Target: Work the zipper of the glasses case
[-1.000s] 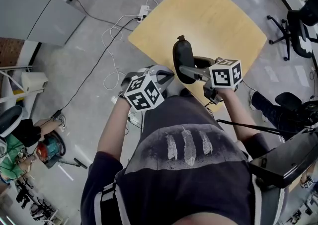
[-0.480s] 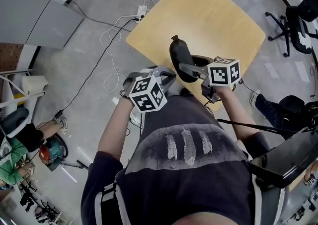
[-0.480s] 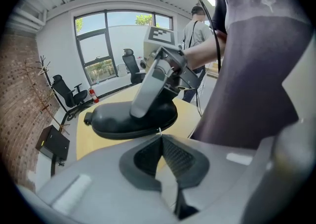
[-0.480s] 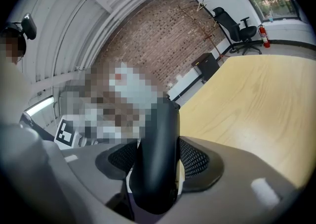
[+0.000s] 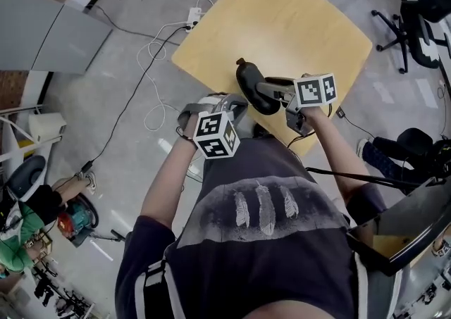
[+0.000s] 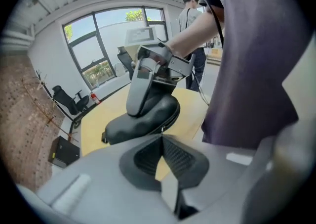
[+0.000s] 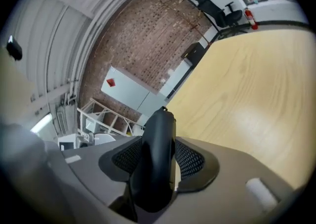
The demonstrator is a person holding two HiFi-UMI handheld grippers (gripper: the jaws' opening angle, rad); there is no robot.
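Since a second ago the glasses case (image 5: 254, 87), which then ran almost straight up the head view, has tipped over to the left, and both marker cubes have shifted with it. On the left, the left claw (image 6: 162, 139) is fully closed with its pads pressed together and nothing between them, its tip just short of the case. The case hangs over the near edge of the worktop (image 5: 296, 22). Its long axis slants from lower right to upper left, and the narrow end with its small tab points up-left, away from the person. On the right, the right claw (image 7: 157, 156) has just been closing and clamps the case on edge between its pads.
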